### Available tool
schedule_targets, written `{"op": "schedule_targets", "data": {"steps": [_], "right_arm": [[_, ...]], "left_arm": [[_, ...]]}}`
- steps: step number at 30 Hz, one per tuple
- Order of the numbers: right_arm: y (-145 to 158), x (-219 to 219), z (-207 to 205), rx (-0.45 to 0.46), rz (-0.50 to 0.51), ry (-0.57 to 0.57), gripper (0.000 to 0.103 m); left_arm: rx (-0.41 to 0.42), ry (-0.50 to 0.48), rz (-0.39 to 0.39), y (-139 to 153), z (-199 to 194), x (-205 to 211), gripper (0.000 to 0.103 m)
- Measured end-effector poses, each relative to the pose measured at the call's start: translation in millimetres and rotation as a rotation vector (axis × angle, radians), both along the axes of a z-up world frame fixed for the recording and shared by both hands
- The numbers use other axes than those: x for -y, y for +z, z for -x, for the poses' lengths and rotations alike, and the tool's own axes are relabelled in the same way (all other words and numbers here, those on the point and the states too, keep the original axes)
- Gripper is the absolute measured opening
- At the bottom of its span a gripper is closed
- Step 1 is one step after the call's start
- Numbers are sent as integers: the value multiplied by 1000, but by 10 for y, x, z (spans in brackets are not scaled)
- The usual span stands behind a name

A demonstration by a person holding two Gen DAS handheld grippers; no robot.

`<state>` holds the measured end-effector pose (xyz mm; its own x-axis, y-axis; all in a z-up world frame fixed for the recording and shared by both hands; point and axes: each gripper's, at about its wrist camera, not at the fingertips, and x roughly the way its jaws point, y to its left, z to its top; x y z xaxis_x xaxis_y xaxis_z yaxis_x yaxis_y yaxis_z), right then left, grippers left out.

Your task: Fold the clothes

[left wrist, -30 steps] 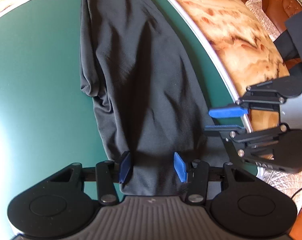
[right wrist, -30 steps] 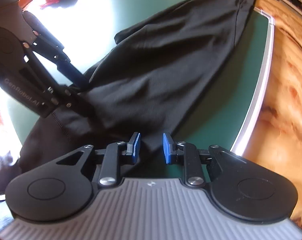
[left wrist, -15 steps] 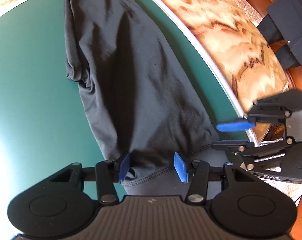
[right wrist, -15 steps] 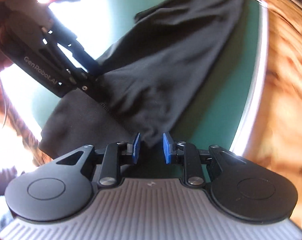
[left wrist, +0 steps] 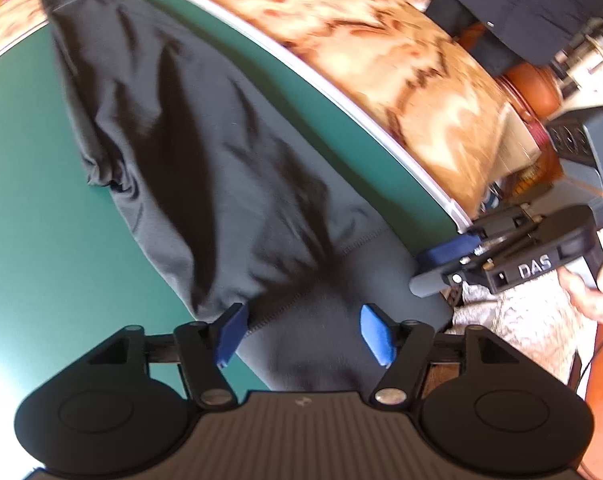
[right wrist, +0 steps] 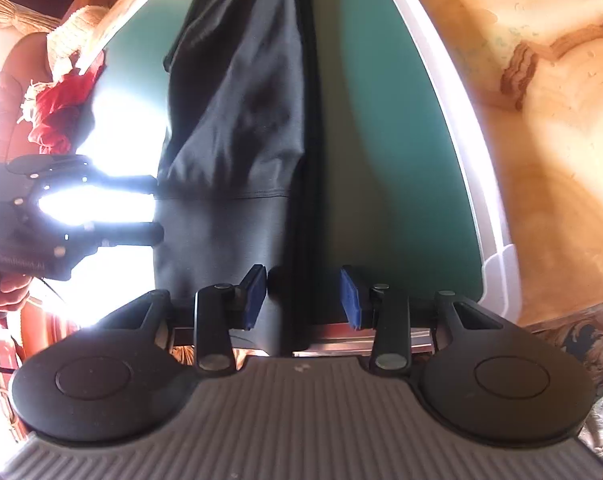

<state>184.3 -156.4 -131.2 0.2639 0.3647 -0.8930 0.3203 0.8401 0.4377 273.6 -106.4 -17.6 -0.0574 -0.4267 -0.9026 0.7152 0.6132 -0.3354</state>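
A black garment [left wrist: 205, 168] lies lengthwise on the green table [left wrist: 33, 216], folded along its length, with its near end hanging over the table's edge. It also shows in the right wrist view [right wrist: 241, 128]. My left gripper [left wrist: 303, 332] is open, its blue pads either side of the garment's near end. My right gripper [right wrist: 303, 294] is open over the garment's right edge at the table's end. The right gripper also shows in the left wrist view [left wrist: 441, 268], beside the garment's hem. The left gripper shows in the right wrist view [right wrist: 157, 208], at the garment's left edge.
A white rim [left wrist: 341, 96] borders the green table, with marbled floor [left wrist: 401, 80] beyond it. A red cloth [right wrist: 61, 116] lies at the table's far left. A brown leather chair [left wrist: 533, 88] and a dark power strip [left wrist: 581, 136] stand at the right.
Both grippers have opened wider and pulled back toward the table's near end. The right gripper has swung round to look along the garment's length. The garment lies straighter.
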Motion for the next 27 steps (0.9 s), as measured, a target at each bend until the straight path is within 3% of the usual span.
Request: {"op": "schedule_targets", "data": {"steps": [2,3,4,11,16,22,27], "right_arm": [[-34,5,18,-8,-33,-36,40],[-52,8,27,-12,-49,-53,24],[-69,10,36,-16,-65,-71,17],[-204,158,77,-66,-256,-265,10],[-74,215,-116,-78,-433,-404,10],[37,225,-598,-79,-499,-442,10],[114,246,-991,-81,-539,-462,10]], "left_arm": [[-1,-32,9,5,20,-25,74],[-4,-49,11,3,29,-32,74],[-7,-67,12,0,39,-41,74],[26,-219,27,74,186,-134,75],[83,-270,45,203,355,-178,76],[99,-162,86,401,378,-186,79],[158,-10,29,338,232,-156,79]]}}
